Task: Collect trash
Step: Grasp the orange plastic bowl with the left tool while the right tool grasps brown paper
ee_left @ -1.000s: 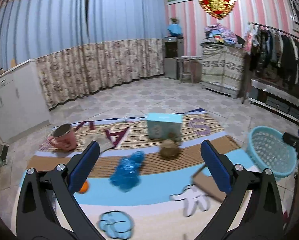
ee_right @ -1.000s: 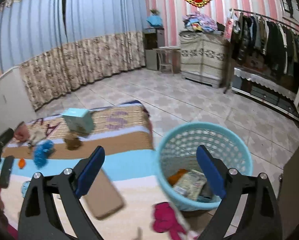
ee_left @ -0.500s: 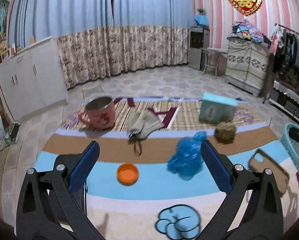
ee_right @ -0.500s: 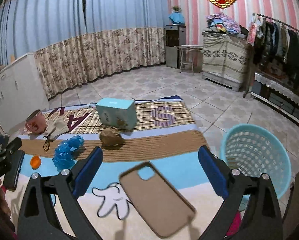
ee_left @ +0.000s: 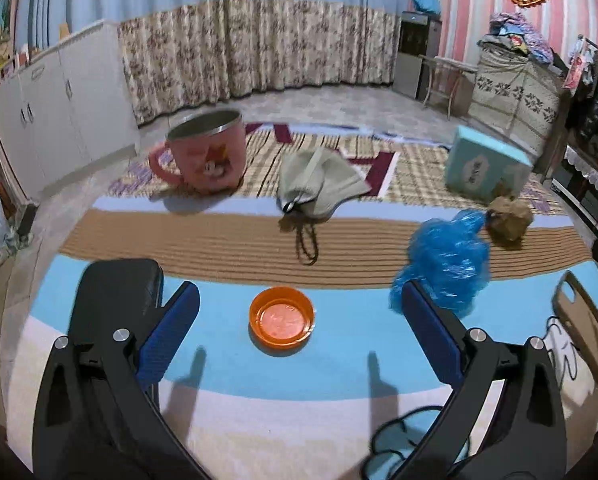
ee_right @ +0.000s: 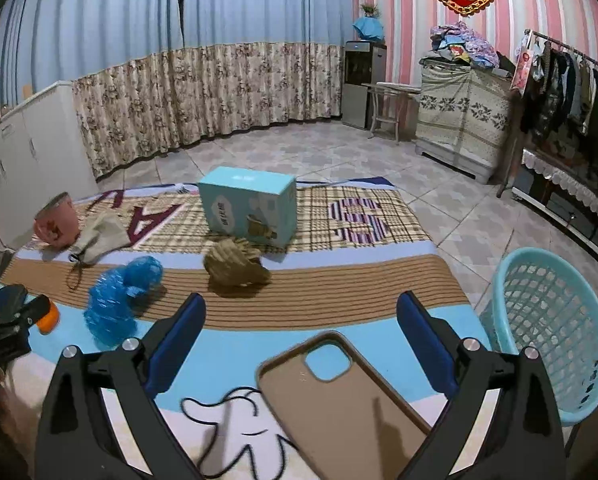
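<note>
I see a striped mat [ee_right: 339, 280] on the tiled floor [ee_right: 339, 152]. On it lie a pink mug [ee_left: 207, 156], teal box [ee_right: 247, 206], blue bag [ee_left: 443, 260], orange lid [ee_left: 281, 316] and phone case [ee_right: 339, 408].

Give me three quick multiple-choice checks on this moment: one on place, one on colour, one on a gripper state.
1. The orange lid lies:
A. between the left gripper's fingers
B. inside the pink mug
C. on the teal box

2. The crumpled plastic bag is:
A. red
B. blue
C. white

3. The right gripper over the phone case is:
A. shut on it
B. shut on nothing
C. open

Answers: A, the lid sits on the mat between the blue pads; B, the bag is bright blue; C, its fingers stand wide apart, holding nothing.
</note>
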Action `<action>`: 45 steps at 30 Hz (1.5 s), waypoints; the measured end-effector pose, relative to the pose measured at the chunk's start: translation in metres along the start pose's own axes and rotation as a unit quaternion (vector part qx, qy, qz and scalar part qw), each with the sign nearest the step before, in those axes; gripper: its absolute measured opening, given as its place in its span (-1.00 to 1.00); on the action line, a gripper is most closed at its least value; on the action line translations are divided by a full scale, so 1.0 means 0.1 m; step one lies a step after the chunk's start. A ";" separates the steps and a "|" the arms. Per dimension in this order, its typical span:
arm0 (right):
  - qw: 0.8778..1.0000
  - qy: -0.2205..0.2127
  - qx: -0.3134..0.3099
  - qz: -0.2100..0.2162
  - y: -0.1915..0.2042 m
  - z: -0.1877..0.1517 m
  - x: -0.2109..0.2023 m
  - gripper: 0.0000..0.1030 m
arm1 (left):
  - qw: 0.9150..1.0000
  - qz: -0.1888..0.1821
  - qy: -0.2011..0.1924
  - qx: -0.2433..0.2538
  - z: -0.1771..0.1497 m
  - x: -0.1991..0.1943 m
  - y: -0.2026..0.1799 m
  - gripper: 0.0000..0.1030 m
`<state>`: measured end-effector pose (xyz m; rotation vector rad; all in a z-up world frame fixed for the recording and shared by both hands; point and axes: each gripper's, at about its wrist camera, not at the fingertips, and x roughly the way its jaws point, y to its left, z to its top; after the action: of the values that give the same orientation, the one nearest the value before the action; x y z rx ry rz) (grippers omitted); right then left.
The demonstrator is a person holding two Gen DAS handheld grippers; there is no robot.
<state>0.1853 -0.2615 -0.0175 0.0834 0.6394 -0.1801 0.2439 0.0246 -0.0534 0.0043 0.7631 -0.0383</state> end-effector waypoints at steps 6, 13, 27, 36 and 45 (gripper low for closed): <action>1.000 0.019 0.020 0.006 -0.09 -0.02 0.09 0.83 | 0.999 0.020 0.032 0.001 -0.04 0.20 0.08 0.69; 0.999 0.028 0.016 0.006 -0.07 -0.04 0.14 0.83 | 0.998 -0.007 0.064 -0.011 -0.06 0.35 0.13 0.12; 0.999 0.049 -0.019 0.000 0.19 -0.08 0.36 0.83 | 0.999 -0.005 0.031 0.015 0.03 0.22 0.04 -0.25; 0.997 0.058 -0.050 0.002 0.50 0.11 0.72 0.83 | 1.000 -0.008 -0.007 0.009 0.18 0.10 0.06 -0.25; 0.993 0.076 -0.085 0.007 0.69 0.23 0.99 0.59 | 1.000 -0.012 -0.018 0.005 0.21 0.06 0.08 -0.25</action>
<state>0.2901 -0.2104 -0.0573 -0.0636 0.8033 -0.1048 0.2625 0.0319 -0.0426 0.0037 0.7278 -0.0651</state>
